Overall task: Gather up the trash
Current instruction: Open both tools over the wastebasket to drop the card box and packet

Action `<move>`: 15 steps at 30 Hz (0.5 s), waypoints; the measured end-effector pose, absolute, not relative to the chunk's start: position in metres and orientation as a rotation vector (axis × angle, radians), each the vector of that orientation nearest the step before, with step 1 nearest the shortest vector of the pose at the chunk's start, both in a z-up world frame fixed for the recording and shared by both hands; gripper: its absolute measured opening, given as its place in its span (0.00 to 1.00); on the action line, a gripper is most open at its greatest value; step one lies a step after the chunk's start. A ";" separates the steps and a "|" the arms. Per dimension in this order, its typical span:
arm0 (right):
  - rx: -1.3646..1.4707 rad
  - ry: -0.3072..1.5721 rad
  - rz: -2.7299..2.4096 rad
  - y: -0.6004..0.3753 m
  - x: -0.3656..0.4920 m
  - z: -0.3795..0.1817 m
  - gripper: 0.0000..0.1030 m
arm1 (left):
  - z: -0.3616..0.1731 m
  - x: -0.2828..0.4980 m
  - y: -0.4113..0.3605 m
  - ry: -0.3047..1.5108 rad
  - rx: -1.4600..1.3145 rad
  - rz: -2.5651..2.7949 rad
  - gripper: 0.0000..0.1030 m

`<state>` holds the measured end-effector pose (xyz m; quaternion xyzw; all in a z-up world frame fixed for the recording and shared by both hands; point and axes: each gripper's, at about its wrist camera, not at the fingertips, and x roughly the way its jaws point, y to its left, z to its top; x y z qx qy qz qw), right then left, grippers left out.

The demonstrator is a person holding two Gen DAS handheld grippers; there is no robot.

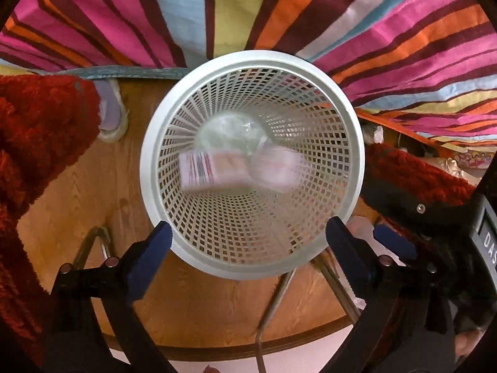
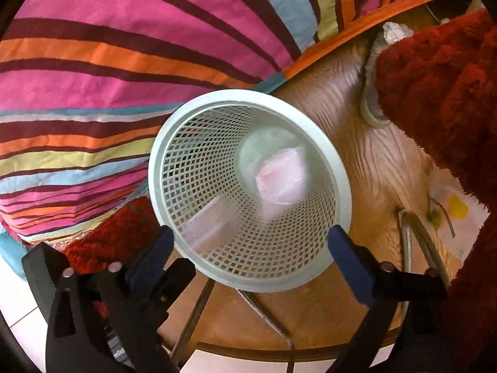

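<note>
- Two grippers hang over one white mesh wastebasket [image 1: 252, 168], both pointing steeply down into its mouth.
- Left gripper [image 1: 248, 242]: blue-padded jaws spread wide, nothing between them; the pads sit just above the near rim of the basket, one to each side.
- Right gripper [image 2: 253, 245]: jaws likewise spread wide and empty, framing the near rim in the same way.
- Wastebasket: round, lattice walls, solid smooth rim, standing upright on a round wooden bench [image 1: 77, 186].
- Contents, item one: a small printed packet [image 1: 211, 171] with pinkish face and striped end, blurred, inside the basket below the rim.
- Contents, item two: a pale pink translucent wrapper [image 2: 279, 180], also blurred, inside the basket nearer the bottom.
- Contents, item three: crumpled clear plastic [image 1: 233, 130] lying at the basket floor.
- Whether the packet and the wrapper rest on anything cannot be told through the blur.
- Backdrop: a striped cloth [image 1: 248, 9] in pink, orange, maroon, blue and yellow, hanging just behind the basket and touching the far edge of the bench.
- Red fluffy sleeves [image 1: 40, 130] at both sides of the views, on the person's arms.
- Metal frame bars [image 1: 279, 298] show beneath the bench top on the near side.
- A paper with a yellow spot [image 2: 456, 208] lies on the bench, to the right of the basket in the right wrist view.
</note>
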<state>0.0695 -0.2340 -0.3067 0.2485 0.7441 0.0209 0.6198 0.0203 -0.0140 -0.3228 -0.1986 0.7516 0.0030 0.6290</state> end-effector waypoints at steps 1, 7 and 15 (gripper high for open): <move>0.572 1.709 0.041 -0.235 0.069 -0.307 0.92 | -0.322 0.021 -0.015 1.716 -0.451 0.005 0.93; 0.545 1.670 0.029 -0.236 0.074 -0.302 0.92 | -0.311 0.026 -0.011 1.661 -0.429 0.024 0.93; 0.451 1.538 0.054 -0.234 0.076 -0.273 0.92 | -0.279 0.034 -0.007 1.535 -0.365 0.033 0.93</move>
